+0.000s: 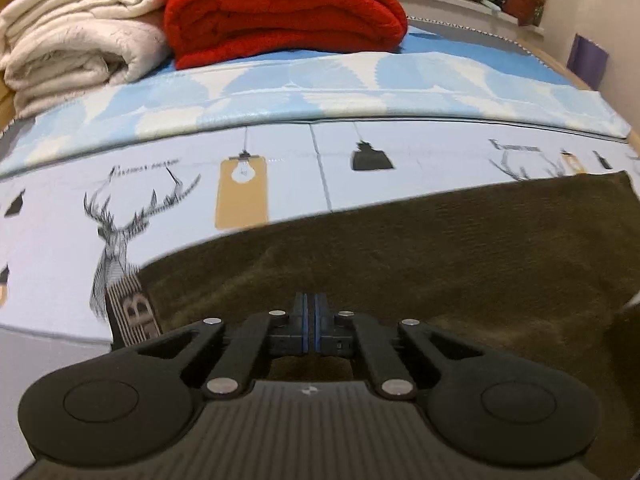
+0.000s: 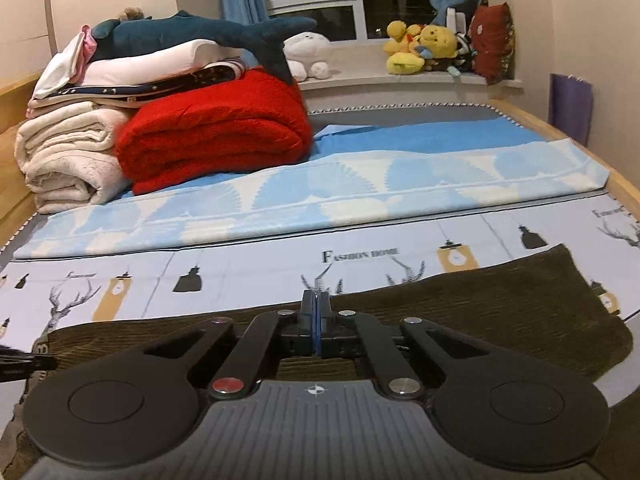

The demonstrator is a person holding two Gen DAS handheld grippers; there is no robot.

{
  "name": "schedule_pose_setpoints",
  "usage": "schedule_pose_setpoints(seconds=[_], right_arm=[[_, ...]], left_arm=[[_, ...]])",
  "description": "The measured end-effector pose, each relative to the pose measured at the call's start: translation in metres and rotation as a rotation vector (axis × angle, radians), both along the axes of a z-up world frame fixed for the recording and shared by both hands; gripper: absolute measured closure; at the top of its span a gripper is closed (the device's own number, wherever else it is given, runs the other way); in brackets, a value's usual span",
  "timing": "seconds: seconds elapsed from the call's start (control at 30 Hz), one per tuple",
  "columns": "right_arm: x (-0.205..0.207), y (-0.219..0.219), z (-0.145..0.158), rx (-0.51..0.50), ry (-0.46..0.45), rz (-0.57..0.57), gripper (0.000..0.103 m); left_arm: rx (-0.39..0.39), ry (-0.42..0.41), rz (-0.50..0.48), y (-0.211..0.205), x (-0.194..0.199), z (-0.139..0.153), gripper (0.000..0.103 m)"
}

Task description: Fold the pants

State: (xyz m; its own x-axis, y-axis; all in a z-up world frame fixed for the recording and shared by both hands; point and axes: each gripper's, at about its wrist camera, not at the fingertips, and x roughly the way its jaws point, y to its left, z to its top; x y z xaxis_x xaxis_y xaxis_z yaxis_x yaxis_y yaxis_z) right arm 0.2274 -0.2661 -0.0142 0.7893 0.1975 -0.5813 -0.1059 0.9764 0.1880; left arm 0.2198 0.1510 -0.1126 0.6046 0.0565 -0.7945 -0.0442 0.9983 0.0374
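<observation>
Pants [image 1: 400, 248], dark olive corduroy, lie flat across the near part of the bed [image 2: 552, 130], on a pale printed sheet [image 1: 160, 184]. Far edge runs straight; bare sheet beyond it up to a blue-white blanket [image 1: 320, 92]. Red blanket [image 1: 280, 12] and cream blanket [image 1: 72, 40] stacked well apart at the far side. Waist label at the left end [image 1: 136, 314] shows a "B". Sheet print reads "FASHION HOME" [image 2: 360, 255]. Left gripper [image 1: 311, 312]: jaws clenched, pads together above the fabric, nothing between them. Right gripper [image 2: 316, 312]: same, closed over the far edge.
</observation>
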Motion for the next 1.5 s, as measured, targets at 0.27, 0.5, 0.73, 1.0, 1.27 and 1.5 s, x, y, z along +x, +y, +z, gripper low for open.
schedule_pose_setpoints(seconds=[0.27,0.5,0.73,1.0,1.27,1.5], right_arm=[[0.004,-0.002,-0.001,-0.006,0.038,-0.001,0.102],[0.009,-0.014,-0.007,-0.014,0.078,-0.011,0.102],[0.009,-0.023,-0.013,-0.032,0.104,-0.003,0.102],[0.009,-0.031,-0.019,-0.067,0.127,-0.008,0.102],[0.007,-0.04,-0.022,-0.077,0.141,-0.019,0.102],[0.006,-0.053,-0.033,-0.093,0.219,-0.06,0.102]], left_arm=[[-0.016,-0.033,0.152,0.063,0.037,-0.032,0.095],[0.018,-0.057,0.112,0.071,0.067,-0.046,0.032],[0.065,-0.053,0.007,0.062,0.085,-0.073,0.032],[-0.005,-0.003,-0.036,0.062,0.094,-0.081,0.074],[0.133,-0.013,-0.14,0.033,0.084,-0.069,0.101],[0.257,-0.074,-0.181,0.002,0.045,-0.022,0.101]])
